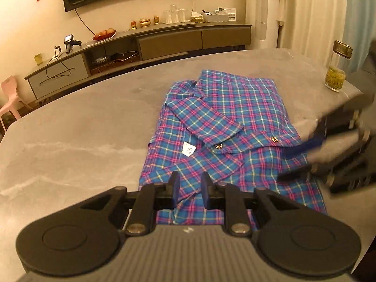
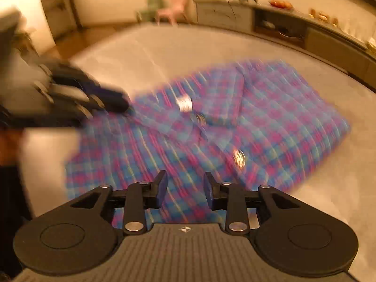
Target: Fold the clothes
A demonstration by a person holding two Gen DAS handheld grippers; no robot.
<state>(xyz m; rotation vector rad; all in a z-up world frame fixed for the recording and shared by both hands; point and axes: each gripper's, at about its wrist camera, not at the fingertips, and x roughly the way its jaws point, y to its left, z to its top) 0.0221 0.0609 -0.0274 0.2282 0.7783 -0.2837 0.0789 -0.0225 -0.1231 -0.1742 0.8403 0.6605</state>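
Note:
A blue and pink plaid shirt (image 1: 235,108) lies on the grey table (image 1: 82,129), sleeves folded across its front, a white label (image 1: 189,150) showing. My left gripper (image 1: 189,188) hovers over the shirt's near part, jaws a narrow gap apart; plaid cloth shows through the gap with no pad pressing on it. My right gripper (image 1: 296,162) comes in blurred over the shirt's right edge. In the motion-blurred right wrist view the right gripper (image 2: 185,188) stands open above the shirt (image 2: 258,117), nothing between its fingers, and the left gripper (image 2: 112,101) reaches the shirt's left side.
A glass jar with a gold lid (image 1: 336,70) stands near the table's far right corner. A long sideboard (image 1: 164,40) with bowls, glasses and boxes runs along the back wall. A pink chair (image 1: 9,101) stands off the table's left end.

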